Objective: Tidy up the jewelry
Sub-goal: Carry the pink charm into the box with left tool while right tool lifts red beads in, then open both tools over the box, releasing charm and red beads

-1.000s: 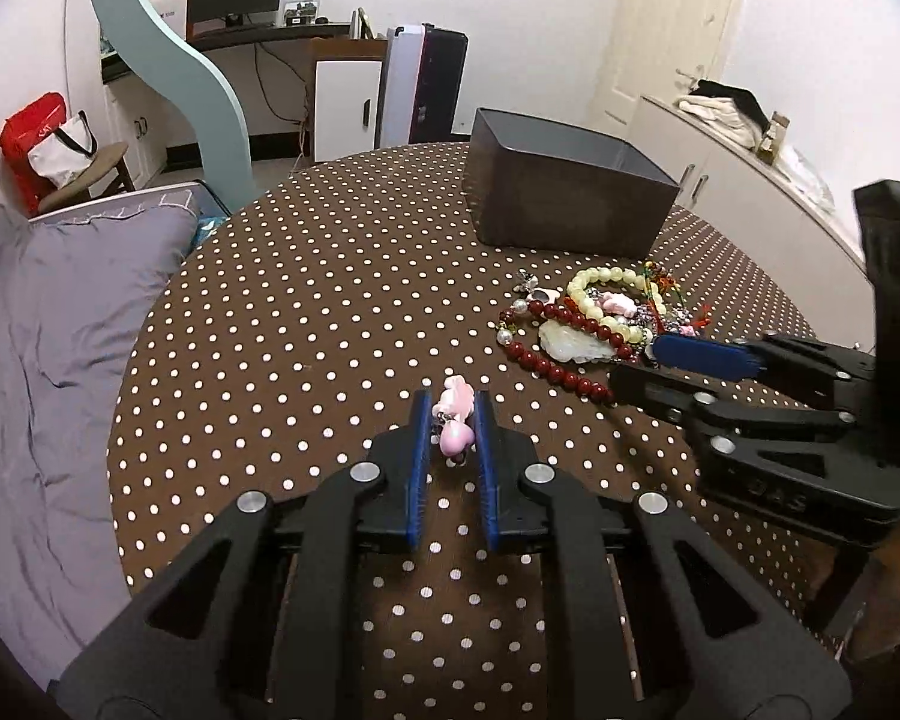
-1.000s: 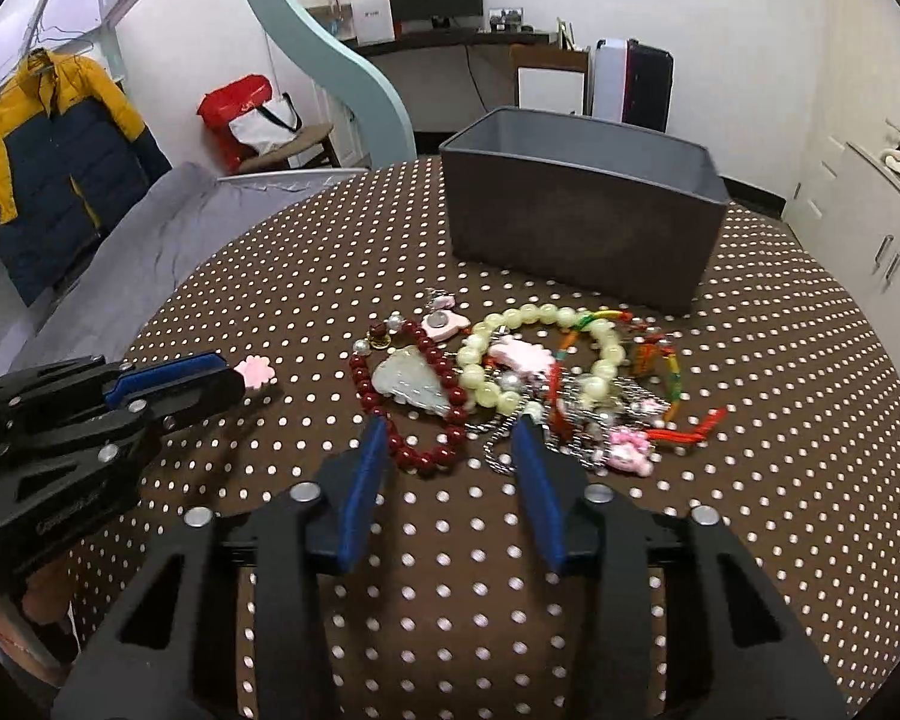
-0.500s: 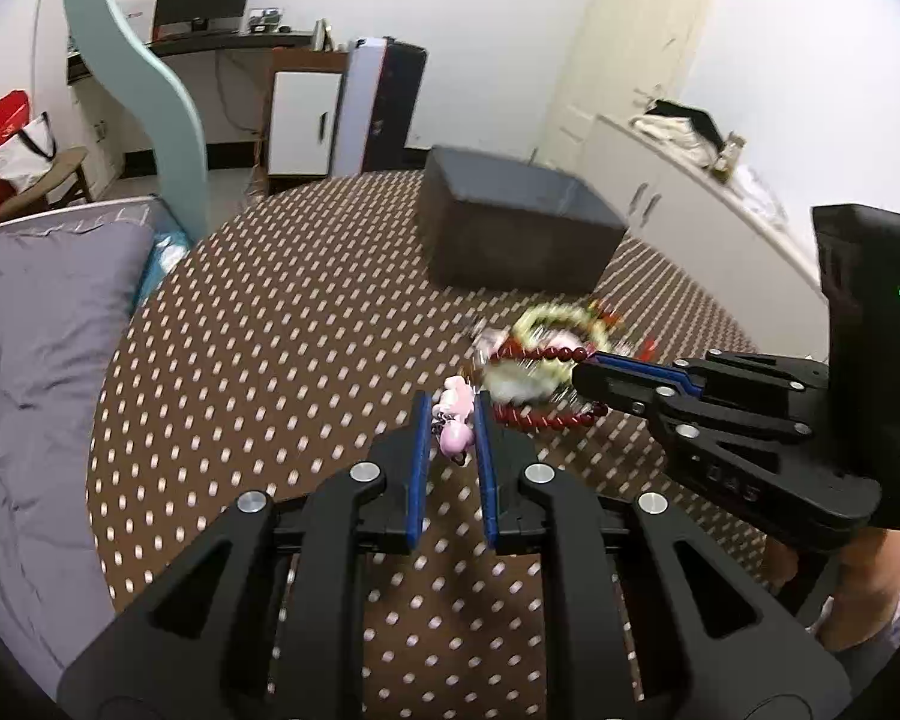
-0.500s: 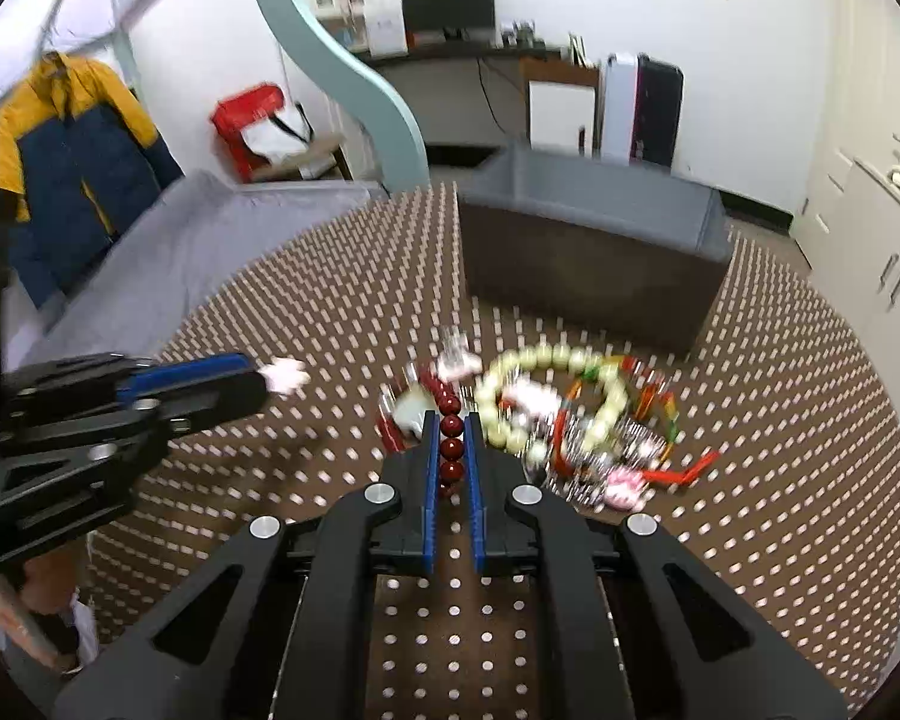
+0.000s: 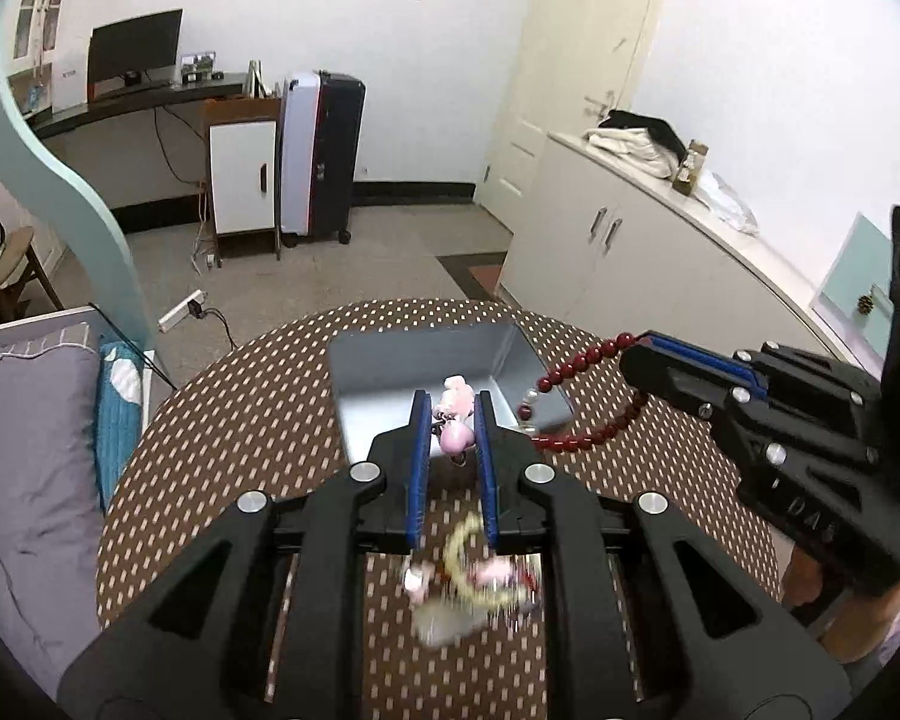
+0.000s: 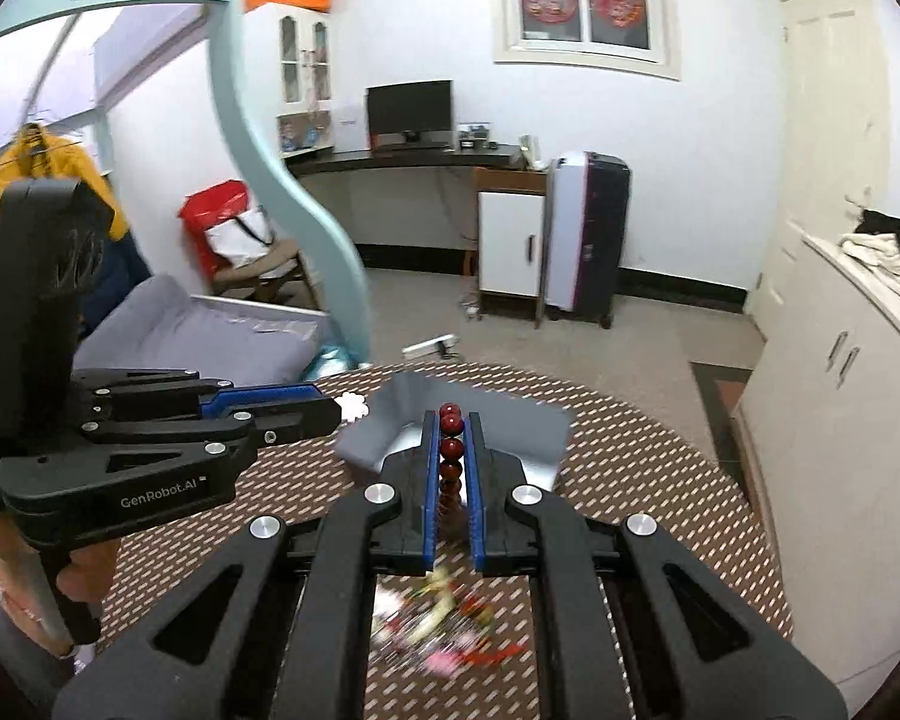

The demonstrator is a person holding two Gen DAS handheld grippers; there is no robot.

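Open-topped box point(image 5: 444, 354) on dotted table point(image 5: 258, 420), nothing over its mouth. Bare cloth left of box, clear to table edge. Right of box, right gripper point(image 5: 630, 360) with red beads point(image 5: 594, 432) draped across that side. Blurred jewelry pile point(image 5: 474, 582) nearer, under left gripper point(image 5: 452, 420).

We carry two matching black plastic grippers, the left gripper point(image 5: 453, 414) and the right gripper point(image 6: 451, 426). Each has angular ribbed arms, round silver screws point(image 5: 366, 471), and blue pads point(image 6: 429, 480) lining its fingers. White "GenRobot.AI" lettering point(image 6: 159, 499) marks one side.
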